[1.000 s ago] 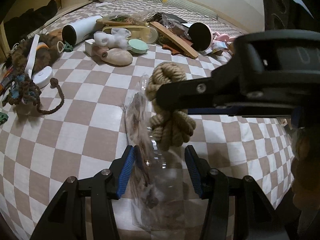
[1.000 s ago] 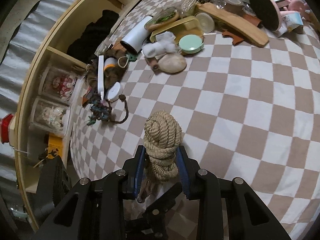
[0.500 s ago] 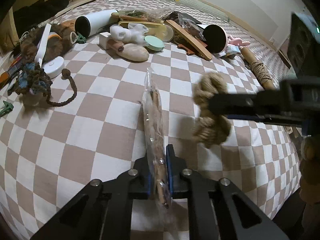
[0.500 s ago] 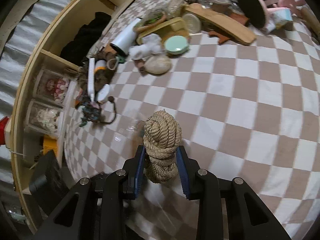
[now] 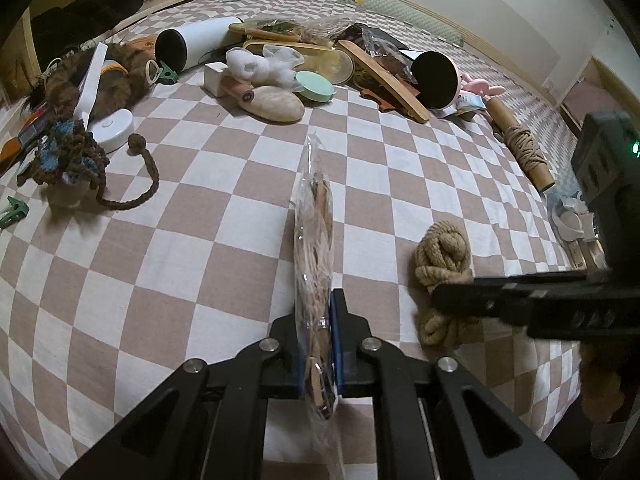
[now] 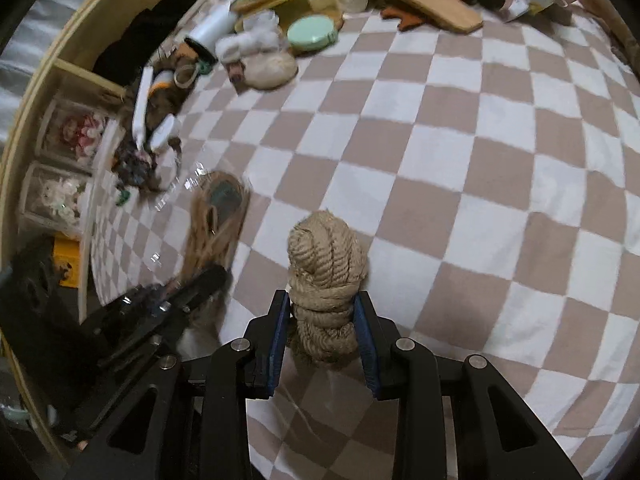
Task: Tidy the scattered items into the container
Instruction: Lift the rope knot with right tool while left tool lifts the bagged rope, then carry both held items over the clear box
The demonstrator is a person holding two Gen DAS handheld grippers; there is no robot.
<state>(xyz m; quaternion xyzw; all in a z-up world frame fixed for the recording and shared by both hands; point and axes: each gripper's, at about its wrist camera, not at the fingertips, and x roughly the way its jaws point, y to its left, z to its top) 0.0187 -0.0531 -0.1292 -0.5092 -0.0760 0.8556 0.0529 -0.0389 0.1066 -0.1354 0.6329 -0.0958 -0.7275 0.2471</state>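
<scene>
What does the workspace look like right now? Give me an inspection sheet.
Surface: checkered bedspread, mostly bare in the middle.
Job's things: clear bag of brown items; knotted rope bundle. Container: nothing seen.
Clutter: white cylinder, mint round case, wooden board, twine-wrapped roller, yarn pile.
Grippers: left gripper clamps the bag; right gripper clamps the rope.
Cables: nothing seen.
Surroundings: wooden shelf beside the bed.

left gripper (image 5: 316, 350): black plastic arms with long holes cut in them
right gripper (image 6: 324, 340): the same black frame
pads (image 6: 279, 340): flat and blue, inside each finger
screws (image 5: 269, 345): round, shiny silver
light (image 5: 635, 147): small green dot on a black box
</scene>
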